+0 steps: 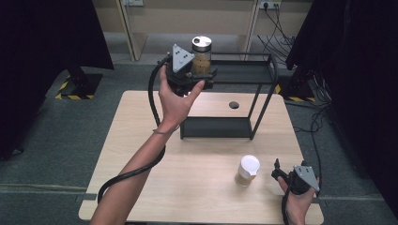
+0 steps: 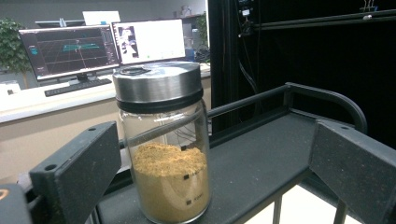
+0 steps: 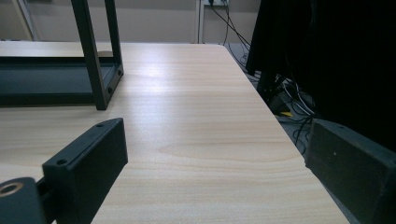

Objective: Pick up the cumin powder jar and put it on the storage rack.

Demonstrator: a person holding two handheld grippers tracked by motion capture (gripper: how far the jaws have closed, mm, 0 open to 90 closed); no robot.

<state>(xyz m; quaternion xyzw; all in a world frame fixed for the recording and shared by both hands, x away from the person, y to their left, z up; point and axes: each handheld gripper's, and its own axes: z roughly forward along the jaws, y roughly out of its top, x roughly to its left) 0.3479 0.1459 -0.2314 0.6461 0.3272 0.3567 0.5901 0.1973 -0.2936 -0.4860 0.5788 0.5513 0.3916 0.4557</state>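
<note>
**Ana:** Jars first, nearest one. The white-lidded jar (image 1: 247, 170) stands upright on the counter (image 1: 197, 187), close to the front edge and just to the left of the right tool (image 1: 279, 174). Why there, do you think?

**Ben:** My guess is that it waits its turn. The right tool rests low by the counter's right corner, jaws spread wide with nothing between them; in the right gripper view only bare wood lies between the two black jaws. So the jar is within easy reach but not touched.

**Ana:** And farther off?

**Ben:** The black two-tier rack (image 1: 263, 89) sits at the back of the counter. Its lower tray is bare. On the left end of the upper shelf stands the steel-lidded glass jar (image 2: 163, 144), upright, roughly half full of a tan powder (image 2: 169, 161).

**Ana:** Is the left tool (image 1: 199, 75) holding it?

**Ben:** No. In the left gripper view the jaws stand well apart, one on each side of the jar, neither pad touching the glass. The hand is raised to shelf height, which fits either a jar just set down or one about to be taken; I cannot tell which.

**Ana:** Any labels?

**Ben:** Two small dark squares show low on the glass, with faint print beside one, too small to read. No brand is visible on either lid. Beyond the rack, monitors (image 2: 67, 49) show graphics, but no text on them is legible.
</note>
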